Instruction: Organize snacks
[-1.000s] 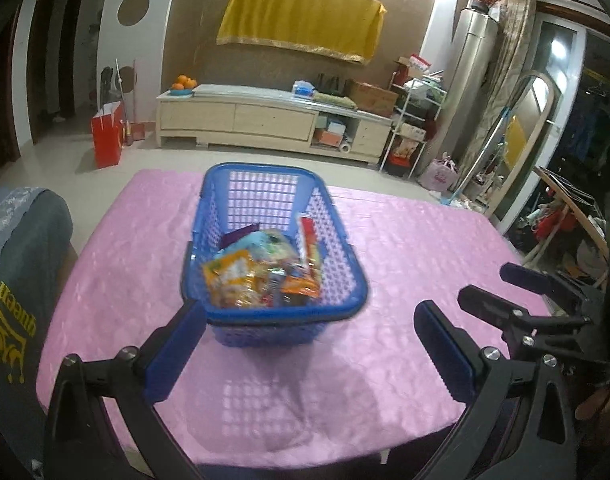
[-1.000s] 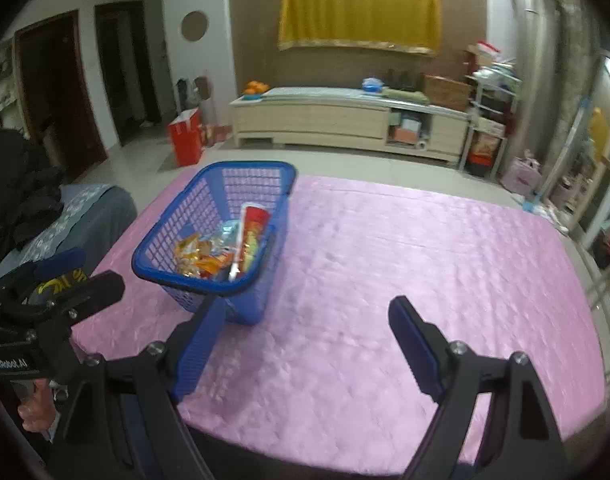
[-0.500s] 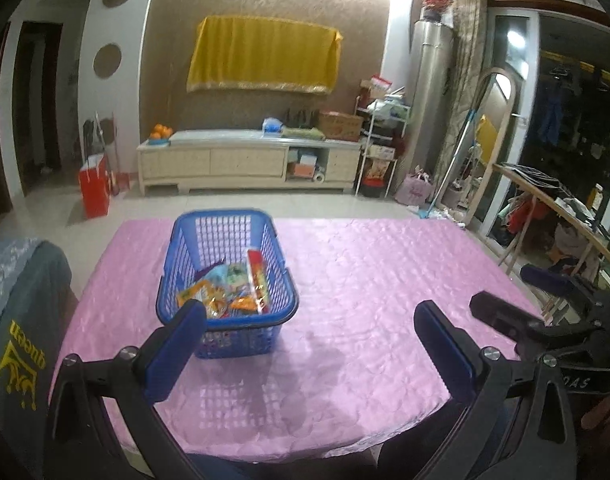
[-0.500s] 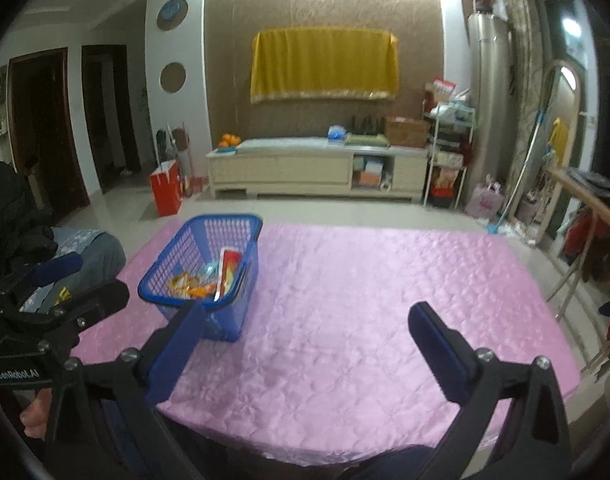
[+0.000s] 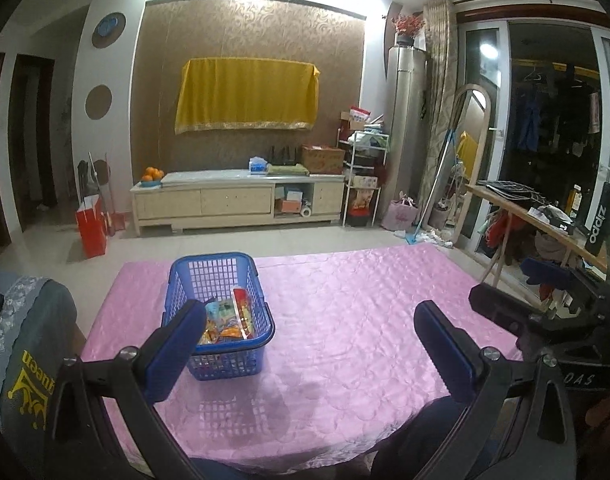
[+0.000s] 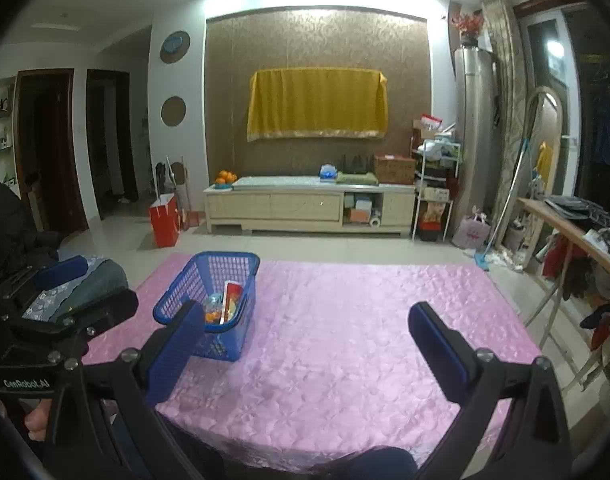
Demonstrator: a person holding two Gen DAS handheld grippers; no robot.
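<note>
Both the left gripper [image 5: 305, 344] and right gripper [image 6: 305, 340] hang released, fingers spread around nothing, short of the blue basket [image 5: 219, 316] holding the snacks [image 5: 225, 322] on the pink desk [image 5: 365, 320]. Approaching low, a finger might catch the basket rim and tip it.

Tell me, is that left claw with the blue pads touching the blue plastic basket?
Cannot tell. In the left wrist view one pad of the left claw overlaps the blue plastic basket; no gap or contact shows.
</note>
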